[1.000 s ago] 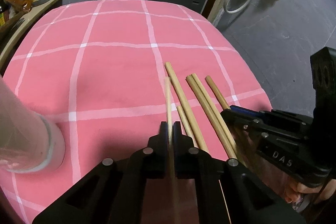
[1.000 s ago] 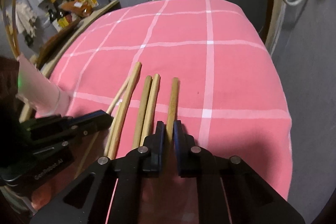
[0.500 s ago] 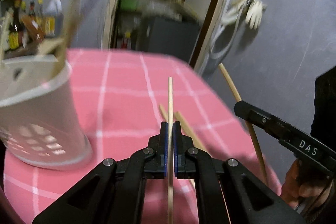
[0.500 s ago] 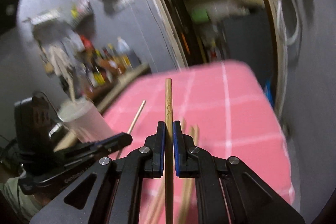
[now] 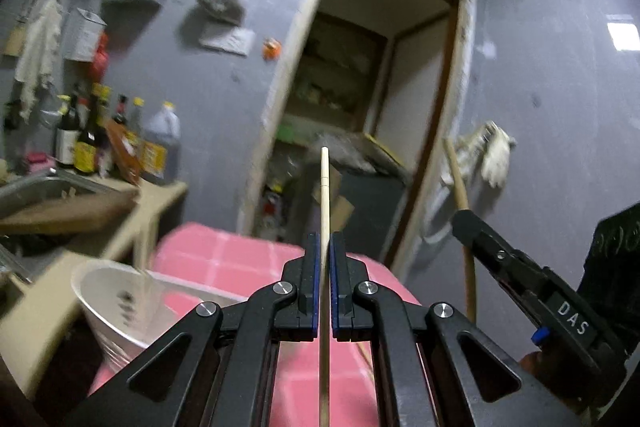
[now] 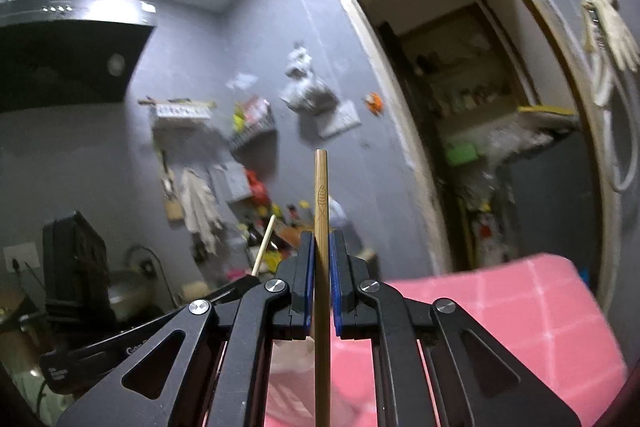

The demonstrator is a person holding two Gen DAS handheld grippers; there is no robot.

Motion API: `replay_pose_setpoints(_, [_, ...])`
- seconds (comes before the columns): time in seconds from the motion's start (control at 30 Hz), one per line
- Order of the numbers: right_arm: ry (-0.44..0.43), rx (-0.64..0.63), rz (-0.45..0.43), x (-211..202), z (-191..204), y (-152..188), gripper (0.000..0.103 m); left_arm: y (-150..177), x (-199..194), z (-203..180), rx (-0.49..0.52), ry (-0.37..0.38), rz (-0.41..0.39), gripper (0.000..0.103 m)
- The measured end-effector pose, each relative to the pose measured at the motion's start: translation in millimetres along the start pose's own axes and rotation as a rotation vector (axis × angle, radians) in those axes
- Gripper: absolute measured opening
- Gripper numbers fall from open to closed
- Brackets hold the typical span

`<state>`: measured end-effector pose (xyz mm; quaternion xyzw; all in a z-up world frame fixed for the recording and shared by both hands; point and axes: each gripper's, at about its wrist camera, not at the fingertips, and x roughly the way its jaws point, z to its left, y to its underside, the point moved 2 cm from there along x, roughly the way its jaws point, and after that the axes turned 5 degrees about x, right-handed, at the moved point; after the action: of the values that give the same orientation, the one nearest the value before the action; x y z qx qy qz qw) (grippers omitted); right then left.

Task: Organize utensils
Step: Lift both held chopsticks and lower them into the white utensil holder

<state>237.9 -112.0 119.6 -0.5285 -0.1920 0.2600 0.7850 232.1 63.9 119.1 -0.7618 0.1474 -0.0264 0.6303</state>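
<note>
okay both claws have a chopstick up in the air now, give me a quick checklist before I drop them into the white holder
1. Left claw shut on the thin pale chopstick: ok.
2. Right claw shut on the darker chopstick: ok.
3. Each stick running straight between its fingers, not skewed: ok.
4. White holder in sight, low on the left of the left wrist view: ok.
5. Either stick lined up over the holder's opening: not ok; both point up towards the wall.
6. Space inside the holder: cannot tell, blurred.
</note>
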Motion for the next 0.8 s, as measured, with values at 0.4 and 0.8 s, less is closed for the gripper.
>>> replay_pose_setpoints(0.4, [-0.078,-0.014,-0.208,68,33,-17,0.006,-48,-16,141,-0.16,-0.174,-0.198,0.002])
replay_pose_setpoints(0.8, [-0.001,-0.029,-0.25,86,16,2,0.006,-24,4,164,-0.178,-0.258,-0.207,0.002])
